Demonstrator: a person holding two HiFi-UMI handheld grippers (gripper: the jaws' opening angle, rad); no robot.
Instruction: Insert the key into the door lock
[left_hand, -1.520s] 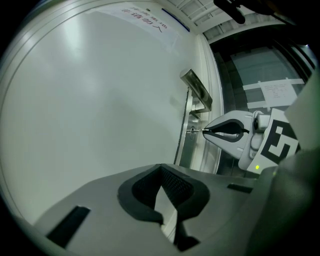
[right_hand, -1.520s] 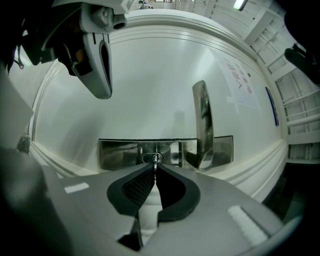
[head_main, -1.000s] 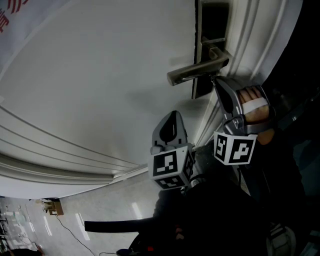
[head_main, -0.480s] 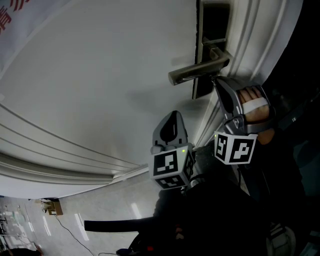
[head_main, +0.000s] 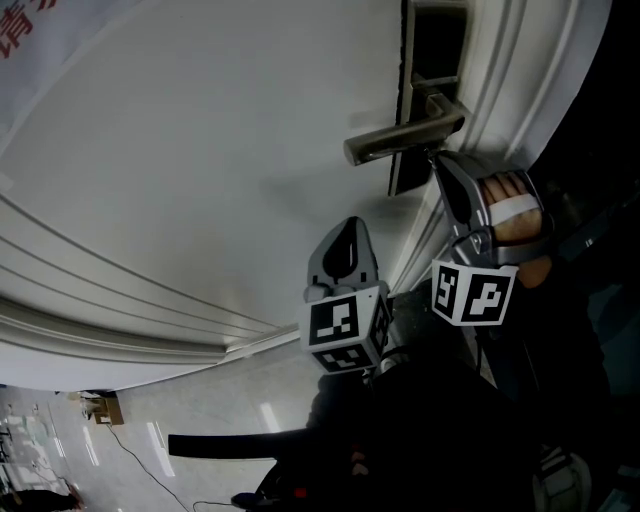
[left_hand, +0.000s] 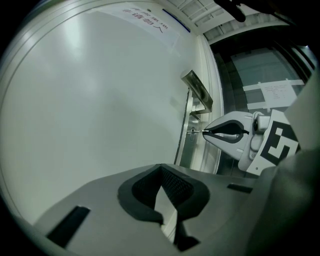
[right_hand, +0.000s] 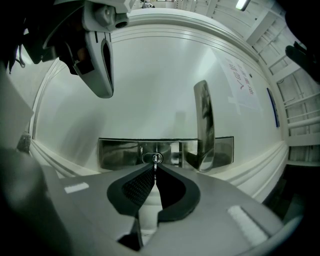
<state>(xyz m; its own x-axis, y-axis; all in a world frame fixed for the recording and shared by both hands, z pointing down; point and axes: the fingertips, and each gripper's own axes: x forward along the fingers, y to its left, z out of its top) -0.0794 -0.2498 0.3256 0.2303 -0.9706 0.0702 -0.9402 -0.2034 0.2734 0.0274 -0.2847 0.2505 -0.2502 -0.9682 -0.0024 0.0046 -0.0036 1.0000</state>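
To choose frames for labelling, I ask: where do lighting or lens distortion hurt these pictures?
Head view: the white door is bright, the lower right almost black; the handle casts a soft shadow. Both gripper views: fisheye bends the door's straight mouldings, corners darken. Right gripper view: the lock plate shows reflections.

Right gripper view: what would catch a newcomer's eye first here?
Dead centre, the right gripper is shut on a thin key, whose tip is at the keyhole in the steel lock plate; how far in it sits isn't clear. Just to the right, the door handle juts from the white door. The left gripper hangs at upper left, shut on nothing.
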